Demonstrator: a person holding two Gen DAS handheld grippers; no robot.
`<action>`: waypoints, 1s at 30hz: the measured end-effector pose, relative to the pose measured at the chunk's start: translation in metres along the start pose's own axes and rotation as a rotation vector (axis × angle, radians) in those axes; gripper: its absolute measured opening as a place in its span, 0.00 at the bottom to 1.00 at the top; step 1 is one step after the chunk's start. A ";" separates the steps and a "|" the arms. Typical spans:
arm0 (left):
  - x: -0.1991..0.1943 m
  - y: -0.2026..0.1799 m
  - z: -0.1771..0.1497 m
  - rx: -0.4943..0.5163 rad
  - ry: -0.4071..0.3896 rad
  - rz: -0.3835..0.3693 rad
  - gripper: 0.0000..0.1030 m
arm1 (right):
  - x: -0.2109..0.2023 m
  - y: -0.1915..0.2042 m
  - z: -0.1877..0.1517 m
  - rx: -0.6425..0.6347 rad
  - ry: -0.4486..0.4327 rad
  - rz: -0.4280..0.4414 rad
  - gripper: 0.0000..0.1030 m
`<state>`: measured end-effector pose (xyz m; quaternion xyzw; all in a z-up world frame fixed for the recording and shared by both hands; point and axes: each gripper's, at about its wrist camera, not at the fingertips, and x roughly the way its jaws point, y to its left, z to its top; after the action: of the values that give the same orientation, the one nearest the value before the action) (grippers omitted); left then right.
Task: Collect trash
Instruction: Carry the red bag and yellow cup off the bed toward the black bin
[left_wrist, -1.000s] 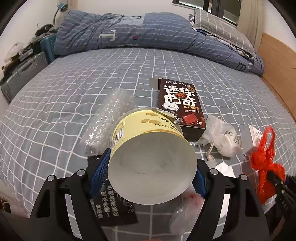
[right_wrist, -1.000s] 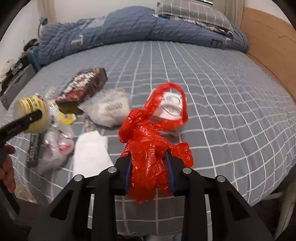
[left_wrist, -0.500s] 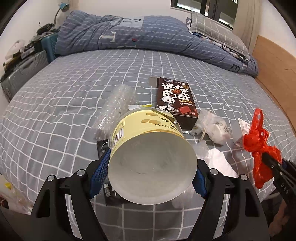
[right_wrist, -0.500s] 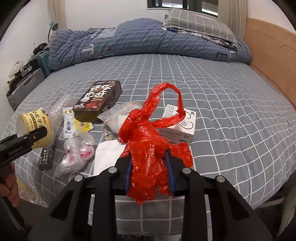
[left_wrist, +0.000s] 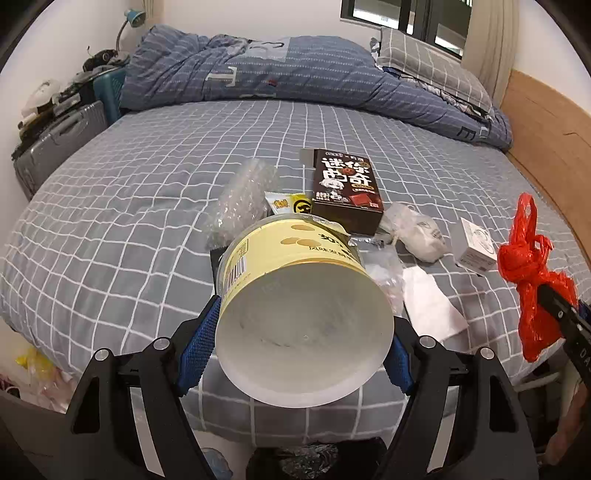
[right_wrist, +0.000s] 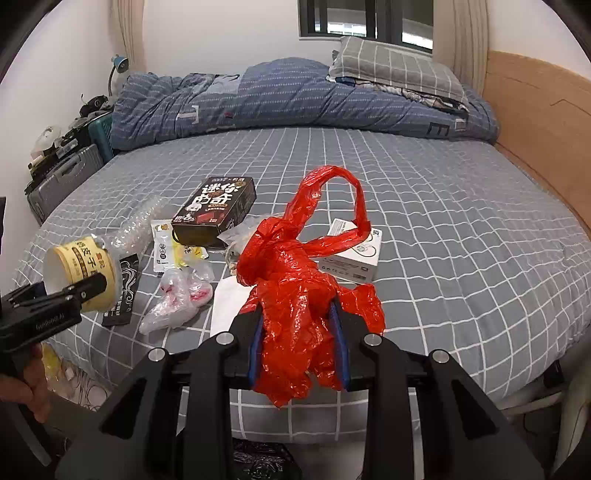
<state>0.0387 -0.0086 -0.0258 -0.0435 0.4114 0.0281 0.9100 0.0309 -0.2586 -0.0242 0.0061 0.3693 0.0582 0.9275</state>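
My left gripper (left_wrist: 295, 339) is shut on a yellow paper cup (left_wrist: 291, 266), held on its side above the bed's near edge; the cup also shows in the right wrist view (right_wrist: 83, 273). My right gripper (right_wrist: 299, 347) is shut on a crumpled red plastic bag (right_wrist: 295, 280), also seen in the left wrist view (left_wrist: 532, 280). On the bed lie a dark snack box (right_wrist: 214, 206), a white small box (right_wrist: 351, 251), clear bubble wrap (left_wrist: 243, 195), a white tissue (left_wrist: 428, 299), a clear pink-stained bag (right_wrist: 177, 299) and a white pouch (left_wrist: 421, 236).
A grey checked bed (right_wrist: 443, 229) carries the trash near its front edge. A blue duvet (right_wrist: 258, 99) and pillow (right_wrist: 399, 66) lie at the back. A suitcase (left_wrist: 55, 144) stands left. A black bag (right_wrist: 262, 461) sits below the grippers. A wooden headboard (right_wrist: 535, 110) is right.
Both grippers have pulled back and up from the bed, keeping the cup and the red bag; more of the bed's front edge and floor now shows.
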 end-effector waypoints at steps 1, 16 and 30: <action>-0.003 -0.001 -0.002 0.003 -0.001 0.001 0.73 | -0.002 -0.001 0.000 0.004 -0.003 0.001 0.28; -0.032 -0.020 -0.032 0.036 -0.012 -0.035 0.73 | -0.027 0.013 -0.018 -0.004 -0.007 0.006 0.28; -0.056 -0.010 -0.065 0.033 0.001 -0.031 0.73 | -0.049 0.030 -0.047 -0.031 0.002 0.012 0.28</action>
<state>-0.0458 -0.0257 -0.0264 -0.0348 0.4116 0.0074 0.9107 -0.0396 -0.2354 -0.0234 -0.0062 0.3694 0.0696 0.9266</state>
